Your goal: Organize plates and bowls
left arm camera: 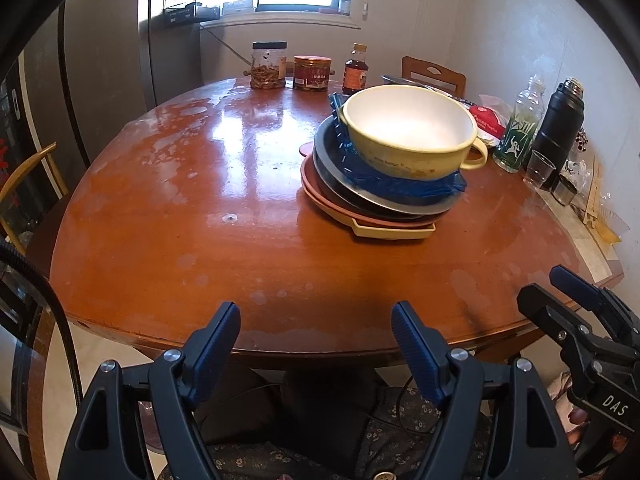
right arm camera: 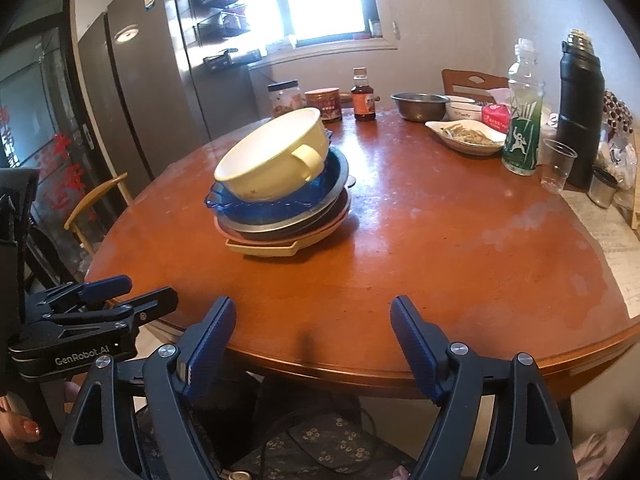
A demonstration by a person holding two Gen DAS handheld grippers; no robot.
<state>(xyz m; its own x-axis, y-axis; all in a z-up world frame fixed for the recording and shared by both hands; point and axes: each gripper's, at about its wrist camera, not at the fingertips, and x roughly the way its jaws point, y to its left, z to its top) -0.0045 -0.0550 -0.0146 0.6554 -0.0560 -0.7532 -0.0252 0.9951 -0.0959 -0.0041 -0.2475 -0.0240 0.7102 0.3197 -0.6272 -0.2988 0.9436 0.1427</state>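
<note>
Both hand-held grippers, left hand-held gripper [left arm camera: 316, 332] and right hand-held gripper [right arm camera: 312, 328], tilt downward over the table [left arm camera: 240, 200] edge, released, empty.

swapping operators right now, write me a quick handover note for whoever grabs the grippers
Left gripper: jaws apart, nothing between them, at the near table edge.
Right gripper: same, jaws apart and empty, beside the left one.
Stack on the wooden table: cream tray at the bottom, then pink plate, metal plate, blue glass dish, and the yellow handled bowl on top, sitting tilted.
Apart from the stack, at the far side: steel bowl, small white bowl, white dish with food.
Done: one pile built.
Left: possibly leveling the top bowl; far dishes look untouched.
</note>
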